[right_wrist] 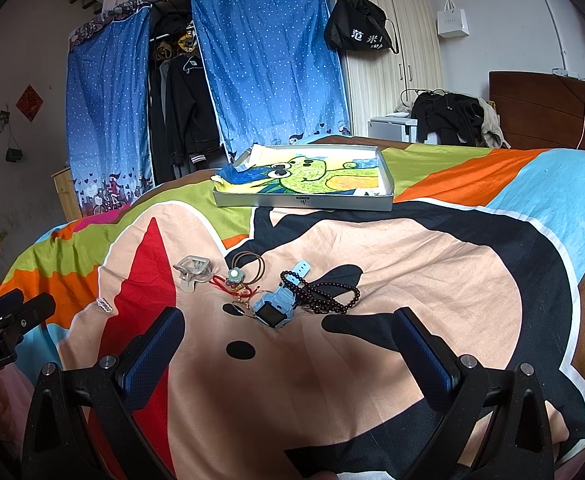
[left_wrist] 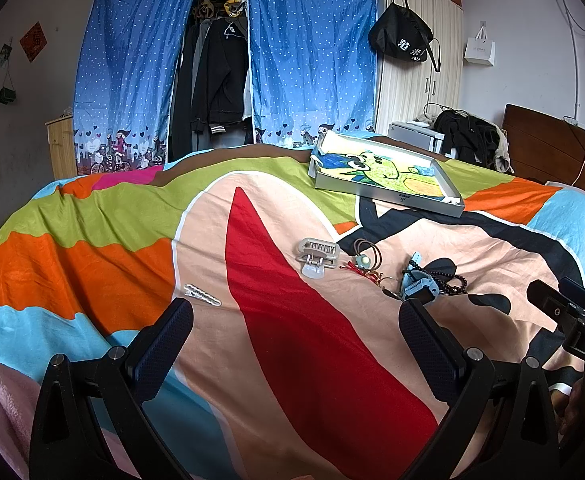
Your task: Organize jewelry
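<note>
On the colourful bedspread lie a grey claw hair clip (left_wrist: 316,256) (right_wrist: 192,272), a small pale hair clip (left_wrist: 202,295) (right_wrist: 104,305), brown hair ties with a green charm (left_wrist: 366,258) (right_wrist: 248,270), a red cord trinket (right_wrist: 232,286), a blue watch (left_wrist: 416,282) (right_wrist: 278,304) and dark bead bracelets (left_wrist: 448,280) (right_wrist: 328,294). A shallow grey box (left_wrist: 388,196) (right_wrist: 304,202) lined with a green cartoon drawing sits beyond them. My left gripper (left_wrist: 296,336) hovers open just before the clips. My right gripper (right_wrist: 288,344) is open near the watch, holding nothing.
Blue dotted curtains (left_wrist: 140,64) frame an open wardrobe of dark clothes behind the bed. A white cupboard with a black bag (right_wrist: 358,28) stands at the right, next to a wooden headboard (right_wrist: 548,112). The right gripper's body (left_wrist: 572,320) shows at the left view's right edge.
</note>
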Demonstrator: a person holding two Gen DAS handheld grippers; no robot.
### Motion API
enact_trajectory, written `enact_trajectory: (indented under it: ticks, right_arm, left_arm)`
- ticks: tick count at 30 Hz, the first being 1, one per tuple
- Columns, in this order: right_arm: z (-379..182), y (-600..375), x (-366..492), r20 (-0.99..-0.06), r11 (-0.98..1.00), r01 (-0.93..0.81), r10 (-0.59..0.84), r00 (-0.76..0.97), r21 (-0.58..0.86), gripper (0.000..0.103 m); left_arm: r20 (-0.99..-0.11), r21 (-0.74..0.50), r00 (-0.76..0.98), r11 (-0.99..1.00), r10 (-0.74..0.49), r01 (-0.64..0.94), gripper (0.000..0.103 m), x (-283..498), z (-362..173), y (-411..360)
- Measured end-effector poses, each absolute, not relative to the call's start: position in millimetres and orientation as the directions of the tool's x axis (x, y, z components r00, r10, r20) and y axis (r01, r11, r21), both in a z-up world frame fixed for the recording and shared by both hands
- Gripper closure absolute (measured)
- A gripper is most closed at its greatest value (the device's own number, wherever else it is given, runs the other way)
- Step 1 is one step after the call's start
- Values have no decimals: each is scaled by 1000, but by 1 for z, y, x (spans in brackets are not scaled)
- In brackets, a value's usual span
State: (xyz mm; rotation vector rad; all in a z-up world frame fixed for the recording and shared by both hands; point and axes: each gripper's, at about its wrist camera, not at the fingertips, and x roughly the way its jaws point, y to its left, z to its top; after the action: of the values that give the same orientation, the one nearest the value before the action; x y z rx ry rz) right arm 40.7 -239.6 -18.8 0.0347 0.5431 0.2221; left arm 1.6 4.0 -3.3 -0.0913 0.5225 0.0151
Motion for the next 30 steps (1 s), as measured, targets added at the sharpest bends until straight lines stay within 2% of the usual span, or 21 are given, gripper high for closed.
enact_trajectory:
  ticks: [21,25,30]
  right_arm:
    - [-19,-240,40,-510,976,-200,214,833,84,0]
    - [-23,-234,46,-526,978,-193,203,826,73,0]
    - [-31,-238,56,-572,977,-186,211,792,103,0]
  left_arm:
    - [-510,-79,860,996,1,-49,2,2,-6,5]
    - [-545,-81,838,994,19,-76,2,6,-10,10]
    - [-639,-109,767,983,47,-151,2,24,-17,25]
